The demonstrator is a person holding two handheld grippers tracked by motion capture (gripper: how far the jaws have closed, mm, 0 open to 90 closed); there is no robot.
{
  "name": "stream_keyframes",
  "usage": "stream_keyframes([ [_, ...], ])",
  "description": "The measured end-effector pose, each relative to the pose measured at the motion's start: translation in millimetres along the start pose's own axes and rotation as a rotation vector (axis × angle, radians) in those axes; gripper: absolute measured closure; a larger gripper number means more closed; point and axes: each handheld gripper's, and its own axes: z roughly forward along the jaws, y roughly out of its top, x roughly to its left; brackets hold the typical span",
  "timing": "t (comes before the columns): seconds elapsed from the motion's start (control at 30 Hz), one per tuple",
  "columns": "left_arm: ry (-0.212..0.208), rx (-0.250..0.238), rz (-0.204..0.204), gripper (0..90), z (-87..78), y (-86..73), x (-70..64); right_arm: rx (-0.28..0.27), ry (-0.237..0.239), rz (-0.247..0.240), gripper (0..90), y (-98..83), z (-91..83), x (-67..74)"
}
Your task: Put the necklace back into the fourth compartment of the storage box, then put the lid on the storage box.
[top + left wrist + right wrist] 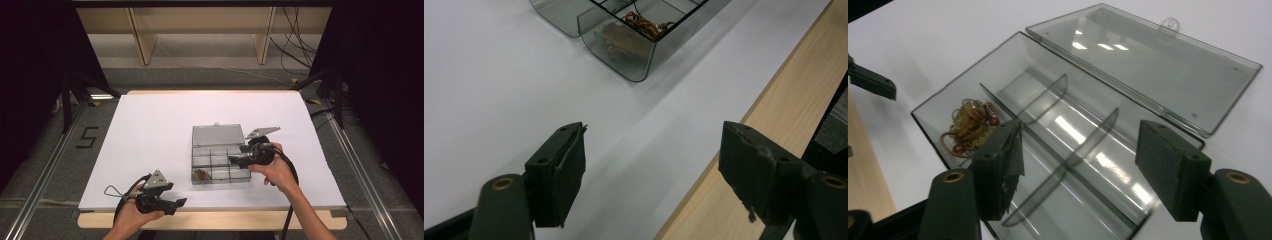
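Clear plastic box [220, 161] near the middle of the table [150, 130], its long axis running left to right, the lid [216, 134] folded flat behind so the compartments face up. Rubber bands [969, 127] sit in the near-left compartment. Right hand-held gripper [233, 159] hovers over the box, jaws spread, nothing between them; left hand-held gripper [179, 203] waits spread at the near edge

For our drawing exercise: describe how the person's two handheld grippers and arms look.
Both the left gripper and right gripper are black, each with two blocky padded jaws, a grey three-cornered plate on top and a trailing black cable. The forearms are bare, with no sleeves visible.
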Motion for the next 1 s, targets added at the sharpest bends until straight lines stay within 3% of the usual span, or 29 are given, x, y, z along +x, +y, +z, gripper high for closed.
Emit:
stream_keyframes([
  [0.1, 0.002, -0.002, 0.016, 26.7, -0.5, 0.5, 1.0, 0.004, -0.019, 0.022, 36.3, -2.5, -3.9, -5.7],
  [0.13, 0.001, -0.009, 0.011, 26.7, -0.1, 0.5, 0.5, -0.019, -0.029, 0.031, 36.2, -4.0, -3.0, -6.7],
  [0.2, 0.002, -0.008, -0.006, 26.6, 0.2, 0.1, -0.4, -0.01, -0.039, 0.03, 36.0, -4.3, -6.8, -11.1],
  [0.23, 0.002, -0.007, -0.005, 26.6, 0.3, 0.2, -0.3, -0.001, -0.038, 0.052, 35.7, -4.6, -8.5, -10.9],
  [0.33, 0.001, 0.0, -0.001, 26.6, 0.1, 0.1, 0.0, -0.006, -0.054, 0.042, 35.0, -6.0, -10.5, -17.0],
  [0.37, 0.001, 0.0, -0.001, 26.6, 0.1, 0.1, 0.1, -0.033, -0.064, 0.056, 34.5, -7.2, -8.7, -17.6],
  [0.4, 0.001, 0.001, 0.0, 26.7, 0.2, 0.0, 0.1, -0.006, -0.06, 0.045, 34.0, -6.9, -11.1, -19.6],
  [0.43, 0.001, 0.002, 0.0, 26.6, 0.2, 0.0, 0.1, 0.002, -0.061, 0.069, 33.6, -7.6, -11.3, -19.1],
  [0.5, 0.0, 0.003, 0.0, 26.6, 0.3, 0.0, 0.2, -0.002, -0.072, 0.051, 33.5, -8.8, -11.2, -23.4],
  [0.57, 0.0, 0.004, 0.009, 26.6, -0.1, 0.2, 0.4, 0.008, -0.068, 0.09, 33.4, -9.8, -11.5, -22.5],
  [0.6, 0.001, 0.001, -0.001, 26.7, 0.2, 0.0, 0.0, -0.031, -0.079, 0.074, 33.2, -11.1, -9.1, -24.9],
  [0.67, 0.0, 0.001, -0.001, 26.6, 0.3, 0.1, 0.1, 0.008, -0.07, 0.063, 33.1, -10.6, -11.6, -27.9],
  [0.7, 0.0, 0.001, -0.001, 26.6, 0.3, 0.0, 0.1, -0.004, -0.067, 0.095, 33.0, -11.5, -11.1, -26.0],
  [0.77, -0.001, 0.001, -0.002, 26.6, 0.3, -0.1, 0.1, -0.002, -0.081, 0.072, 32.8, -11.7, -12.1, -30.0],
  [0.8, -0.001, 0.003, 0.0, 26.6, 0.3, -0.1, 0.2, -0.012, -0.082, 0.112, 32.7, -12.6, -11.3, -27.9],
  [0.83, -0.001, 0.006, 0.008, 26.6, 0.1, 0.1, 0.3, -0.008, -0.088, 0.083, 32.7, -12.4, -12.7, -31.5],
  [0.87, -0.002, 0.006, 0.021, 26.6, -0.2, 0.5, 1.0, 0.004, -0.085, 0.095, 32.7, -12.3, -13.5, -32.0],
  [0.9, 0.0, 0.0, -0.004, 26.6, 0.4, 0.2, -0.1, -0.008, -0.082, 0.078, 32.6, -12.5, -13.2, -34.4],
  [0.93, 0.002, -0.002, -0.003, 26.6, 0.6, 0.3, 0.1, 0.004, -0.085, 0.086, 32.6, -12.5, -14.4, -35.2],
  [1.0, -0.003, -0.002, 0.013, 26.6, 0.7, 0.1, 1.6, -0.021, -0.097, 0.094, 32.6, -13.4, -13.4, -36.8],
])
